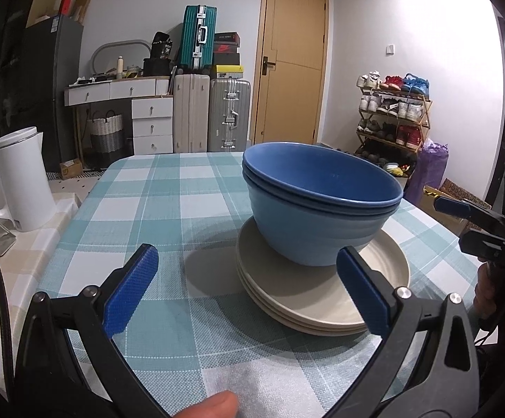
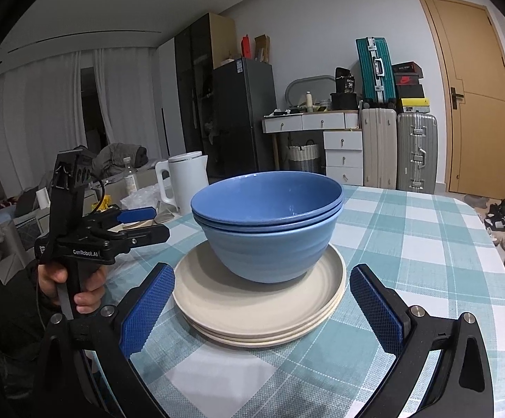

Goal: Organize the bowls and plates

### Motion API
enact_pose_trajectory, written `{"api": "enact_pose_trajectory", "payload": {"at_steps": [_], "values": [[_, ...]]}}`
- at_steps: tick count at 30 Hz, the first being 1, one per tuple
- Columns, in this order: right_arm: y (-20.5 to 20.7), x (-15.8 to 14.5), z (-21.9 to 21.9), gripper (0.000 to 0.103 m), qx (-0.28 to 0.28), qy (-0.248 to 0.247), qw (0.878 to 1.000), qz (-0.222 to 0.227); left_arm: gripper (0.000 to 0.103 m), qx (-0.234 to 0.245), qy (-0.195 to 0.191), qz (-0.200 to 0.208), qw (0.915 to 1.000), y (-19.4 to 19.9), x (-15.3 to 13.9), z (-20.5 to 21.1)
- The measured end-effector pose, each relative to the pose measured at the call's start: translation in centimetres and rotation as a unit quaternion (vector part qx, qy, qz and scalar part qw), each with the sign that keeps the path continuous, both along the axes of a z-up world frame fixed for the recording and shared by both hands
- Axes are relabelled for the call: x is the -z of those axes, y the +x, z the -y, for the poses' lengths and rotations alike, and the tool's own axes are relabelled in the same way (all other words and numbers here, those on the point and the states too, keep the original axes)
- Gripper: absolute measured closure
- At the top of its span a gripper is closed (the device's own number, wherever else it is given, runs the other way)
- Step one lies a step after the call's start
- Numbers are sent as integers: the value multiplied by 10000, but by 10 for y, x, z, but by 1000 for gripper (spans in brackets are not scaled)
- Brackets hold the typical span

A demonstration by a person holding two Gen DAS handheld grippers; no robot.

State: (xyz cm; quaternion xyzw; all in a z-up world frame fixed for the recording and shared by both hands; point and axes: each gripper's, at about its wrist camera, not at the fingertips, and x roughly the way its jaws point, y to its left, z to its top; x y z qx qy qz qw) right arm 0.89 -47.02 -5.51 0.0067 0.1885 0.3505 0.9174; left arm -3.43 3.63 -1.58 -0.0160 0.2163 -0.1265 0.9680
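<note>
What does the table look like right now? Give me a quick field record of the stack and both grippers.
bowls: three nested blue bowls, upright
plates: stack of round cream plates under the bowls
surface: teal-and-white checked tablecloth
left gripper: open, empty, short of the plates
right gripper: open, empty, facing the stack
beside table: white electric kettle

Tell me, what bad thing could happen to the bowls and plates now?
The blue bowls sit nested on the cream plates, off toward the far edge, so a nudge might slide or tip them. Both grippers, left and right, are open and close to the stack; bumping a plate rim could shift everything across the checked tablecloth.
</note>
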Motion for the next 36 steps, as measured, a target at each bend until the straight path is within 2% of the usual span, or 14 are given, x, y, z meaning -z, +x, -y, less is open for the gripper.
{"api": "enact_pose_trajectory", "payload": {"at_steps": [36], "values": [[-1,0,-2,0,-28,-45,10000,64,1,36,-22,106,9999,-5,-1,-2]]}}
